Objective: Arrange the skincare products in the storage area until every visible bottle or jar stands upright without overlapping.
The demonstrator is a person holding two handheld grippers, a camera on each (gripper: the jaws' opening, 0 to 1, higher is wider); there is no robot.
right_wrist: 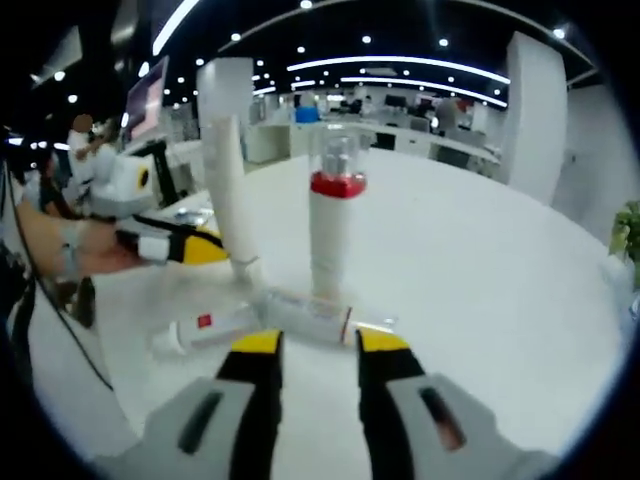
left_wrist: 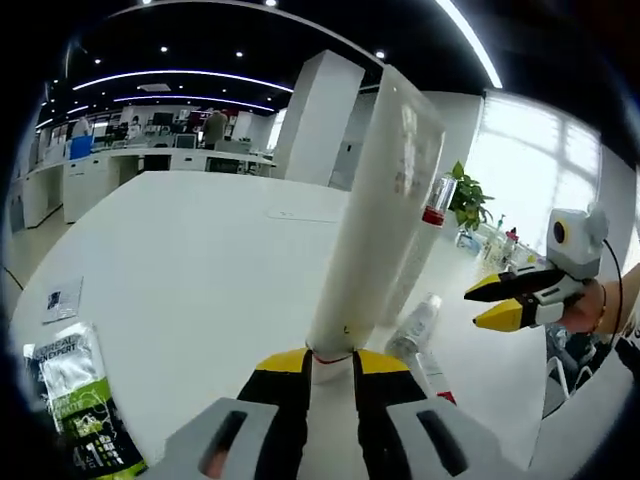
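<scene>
White tabletop [left_wrist: 200,260] runs out ahead of me in the left gripper view, an open office behind it, and my left gripper [left_wrist: 332,375] has its yellow-tipped jaws closed on the cap end of a tall white tube [left_wrist: 385,210], which I hold standing with the cap down and leaning a little to the right of the view. Behind it stands a bottle with a red collar [left_wrist: 433,205], a clear-capped bottle [left_wrist: 415,330] lies on its side by the tube's foot, and a green and black sachet [left_wrist: 75,395] lies well apart at the left. My other gripper comes in from the right, held in my hand. So I judge this the step of standing the tube upright; next it needs a level seat on its cap, clear of the lying bottles, before I let go. In the right gripper view my right gripper [right_wrist: 318,345] hovers with its jaws parted and nothing between them, pointing at two lying bottles, the near white bottle [right_wrist: 305,318] and a red-marked bottle [right_wrist: 205,330] that seem to touch or cross, though I cannot be sure. Those two look like my next picks, each calling for a grasp mid-body and a turn upright.
</scene>
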